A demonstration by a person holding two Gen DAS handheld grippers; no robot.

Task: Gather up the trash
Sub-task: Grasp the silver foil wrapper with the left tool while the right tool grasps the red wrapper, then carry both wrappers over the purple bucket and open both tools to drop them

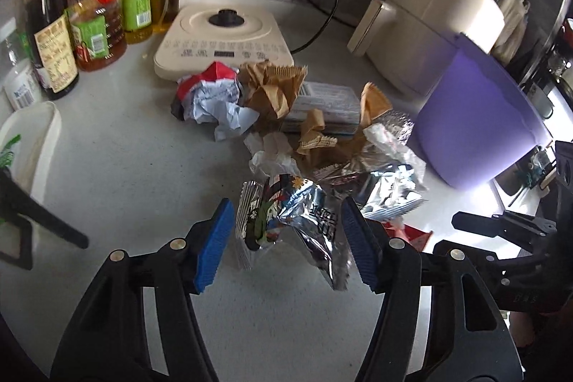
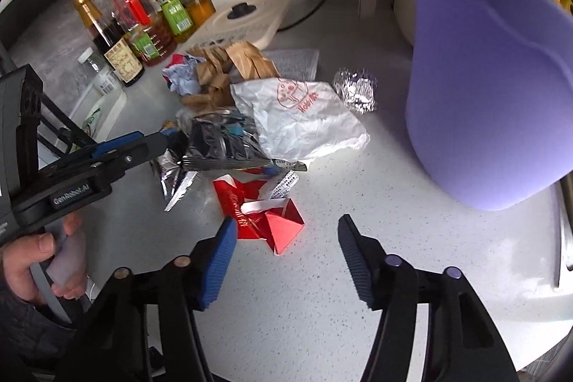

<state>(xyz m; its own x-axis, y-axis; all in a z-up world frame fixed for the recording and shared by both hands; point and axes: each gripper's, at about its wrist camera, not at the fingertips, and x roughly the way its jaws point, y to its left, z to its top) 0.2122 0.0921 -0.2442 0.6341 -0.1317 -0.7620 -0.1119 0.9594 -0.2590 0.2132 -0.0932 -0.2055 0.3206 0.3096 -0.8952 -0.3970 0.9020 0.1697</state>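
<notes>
Between the spread blue pads of the left gripper [image 1: 286, 240], low in its frame, a silver foil snack wrapper [image 1: 286, 221] is lying unpinched; the right gripper [image 2: 286, 253] is hovering wide, empty, farther off.

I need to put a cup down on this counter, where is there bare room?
Bare speckled white counter lies ahead of the right gripper, between the red foil wrapper and the purple plastic bin. Another patch sits between the glass sauce bottles and the crumpled wrapper pile, which is crowded.
</notes>
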